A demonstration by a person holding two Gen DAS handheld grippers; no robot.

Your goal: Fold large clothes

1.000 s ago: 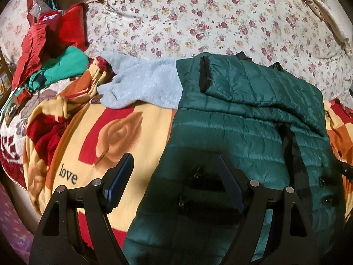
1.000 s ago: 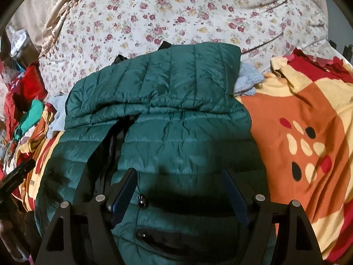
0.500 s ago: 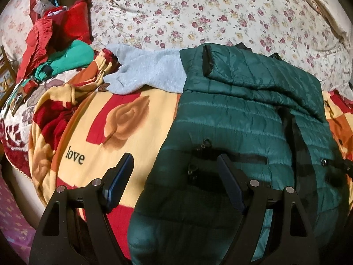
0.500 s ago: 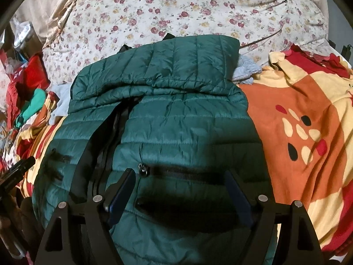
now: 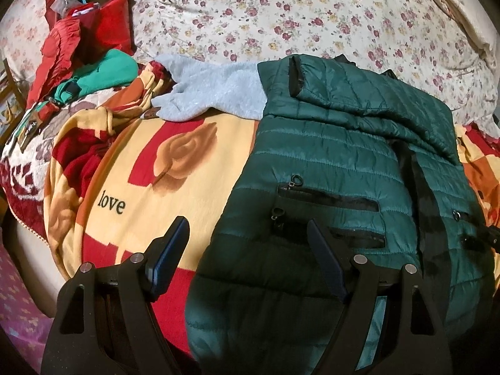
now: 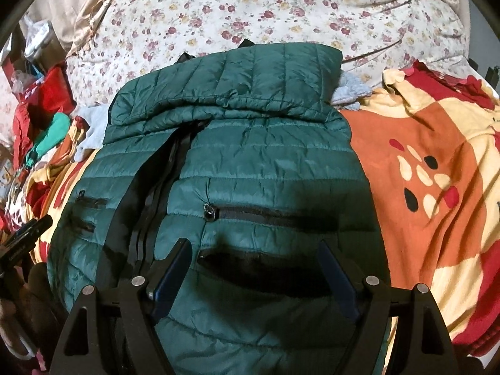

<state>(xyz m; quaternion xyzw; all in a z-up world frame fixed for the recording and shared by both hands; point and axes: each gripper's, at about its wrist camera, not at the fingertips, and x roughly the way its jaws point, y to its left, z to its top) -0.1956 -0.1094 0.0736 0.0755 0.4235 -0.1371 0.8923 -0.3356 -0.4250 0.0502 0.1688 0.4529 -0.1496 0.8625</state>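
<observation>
A dark green quilted puffer jacket (image 5: 328, 162) lies front up on the bed, its upper part and sleeve folded down across the chest; it also shows in the right wrist view (image 6: 250, 162). Its black centre zip and pocket zips show. My left gripper (image 5: 248, 234) is open and empty above the jacket's lower left edge. My right gripper (image 6: 253, 254) is open and empty above the lower right front, over a pocket opening. The left gripper's tip (image 6: 28, 234) shows at the left edge of the right wrist view.
The jacket rests on a yellow, red and orange blanket (image 5: 150, 168) with "love" on it. A grey fleece garment (image 5: 215, 90) lies under the jacket's top. Red and green clothes (image 5: 90, 62) are piled far left. A floral quilt (image 6: 250, 6) lies behind.
Both grippers have drawn back toward the jacket's hem, so more of the jacket and its pocket zips shows. The jacket has not moved.
</observation>
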